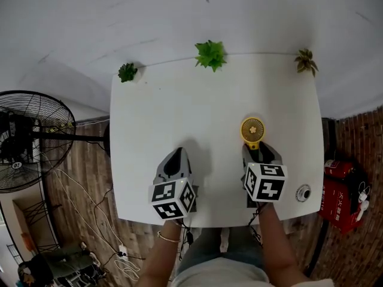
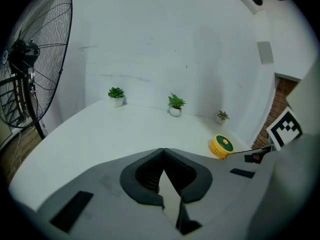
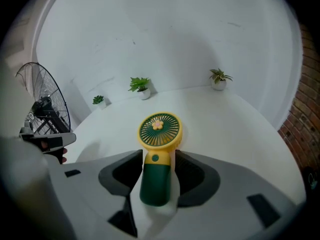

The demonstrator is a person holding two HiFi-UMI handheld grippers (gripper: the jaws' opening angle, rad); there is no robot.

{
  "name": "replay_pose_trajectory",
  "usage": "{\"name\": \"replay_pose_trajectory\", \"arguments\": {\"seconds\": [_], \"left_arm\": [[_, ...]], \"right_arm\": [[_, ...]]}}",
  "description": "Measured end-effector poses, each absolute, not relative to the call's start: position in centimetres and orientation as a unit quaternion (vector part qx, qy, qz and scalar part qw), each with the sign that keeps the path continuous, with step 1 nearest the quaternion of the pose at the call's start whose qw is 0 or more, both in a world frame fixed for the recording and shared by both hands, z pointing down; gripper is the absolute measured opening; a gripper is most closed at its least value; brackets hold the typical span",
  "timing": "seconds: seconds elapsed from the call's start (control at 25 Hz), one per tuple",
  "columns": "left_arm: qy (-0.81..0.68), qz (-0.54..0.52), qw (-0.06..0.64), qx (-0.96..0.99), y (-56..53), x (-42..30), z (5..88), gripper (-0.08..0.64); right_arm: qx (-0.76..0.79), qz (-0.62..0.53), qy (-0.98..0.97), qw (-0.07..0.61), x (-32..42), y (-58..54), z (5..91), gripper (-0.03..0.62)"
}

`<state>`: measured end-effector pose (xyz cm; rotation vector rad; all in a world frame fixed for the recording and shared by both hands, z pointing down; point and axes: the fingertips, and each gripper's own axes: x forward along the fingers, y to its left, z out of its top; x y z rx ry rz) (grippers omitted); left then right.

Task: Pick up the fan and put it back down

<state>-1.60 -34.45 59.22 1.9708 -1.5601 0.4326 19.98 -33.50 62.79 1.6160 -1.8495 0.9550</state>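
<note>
The right tool [image 3: 159,154] straddles the fan [image 3: 159,129] by its handle, jaws apart, head toward twelve o'clock; close squarely before lifting off the desk [image 1: 197,112]. The left tool [image 2: 163,151] is closed, empty.

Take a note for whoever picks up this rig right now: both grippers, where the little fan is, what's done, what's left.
Left gripper: jaws shut, empty, over the near side of the white table.
Right gripper: jaws open, one on each side of the green handle of the yellow and green handheld fan.
The fan lies flat on the table.
Done: approach.
Left: close on the handle, lift, set it back down.
</note>
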Motion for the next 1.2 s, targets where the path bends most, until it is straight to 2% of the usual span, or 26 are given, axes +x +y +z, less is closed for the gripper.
{"name": "replay_pose_trajectory", "arguments": {"seconds": [0.32,0.56,0.72,1.04,1.2], "left_arm": [[-0.587,0.151,0.282,0.744,-34.0,-1.3,57.6,0.011],[-0.591,0.128,0.264,0.751,-34.0,-1.3,54.8,0.011],[-0.593,0.104,0.249,0.759,-33.9,-1.3,52.0,0.011],[-0.593,0.026,0.190,0.782,-34.6,-0.5,43.4,0.011],[-0.587,-0.013,0.155,0.794,-35.0,-0.1,38.8,0.011]], "right_arm": [[0.601,0.335,-0.687,0.234,20.6,-33.2,60.9,0.199],[0.617,0.301,-0.699,0.201,21.4,-34.0,56.9,0.169],[0.633,0.273,-0.705,0.170,22.6,-34.0,52.9,0.135],[0.665,0.191,-0.715,0.099,25.1,-33.0,42.6,0.002],[0.673,0.146,-0.723,0.053,26.1,-32.3,37.1,0.000]]}}
